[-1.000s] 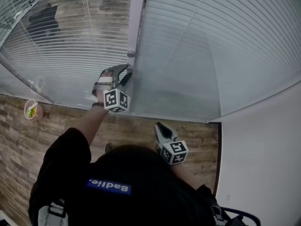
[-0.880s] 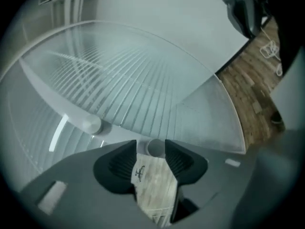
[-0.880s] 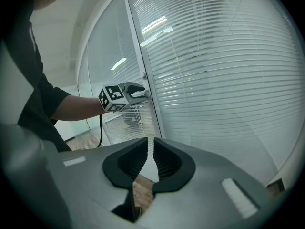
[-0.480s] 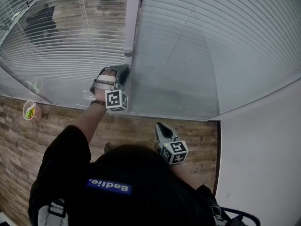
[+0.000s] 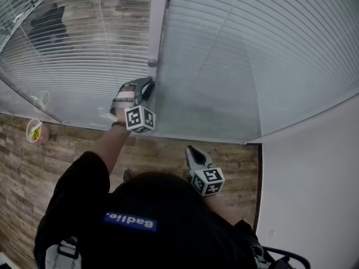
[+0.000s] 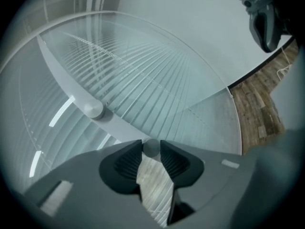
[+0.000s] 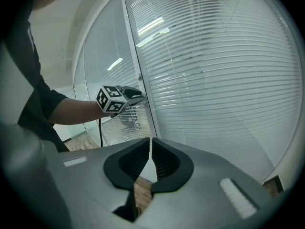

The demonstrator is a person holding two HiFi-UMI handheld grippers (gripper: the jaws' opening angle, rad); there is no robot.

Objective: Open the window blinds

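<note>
The hold itself is plain only in the left gripper view: the left gripper (image 6: pixel 151 151) has just been closing its jaws, and their pads now pinch a small round knob (image 6: pixel 151 147) on the white frame post (image 6: pixel 114 127). A second knob (image 6: pixel 93 109) sits further along the same post, making two knobs. The head view hides the pinched knob behind the gripper and shows just one, but it adds a single cup (image 5: pixel 37 131) on the wood floor (image 5: pixel 33 172). Two panels of slatted blinds (image 5: pixel 252 49) flank the post behind glass. The right gripper (image 7: pixel 150 144) is well apart from the post, its jaws pressed together on nothing.
</note>
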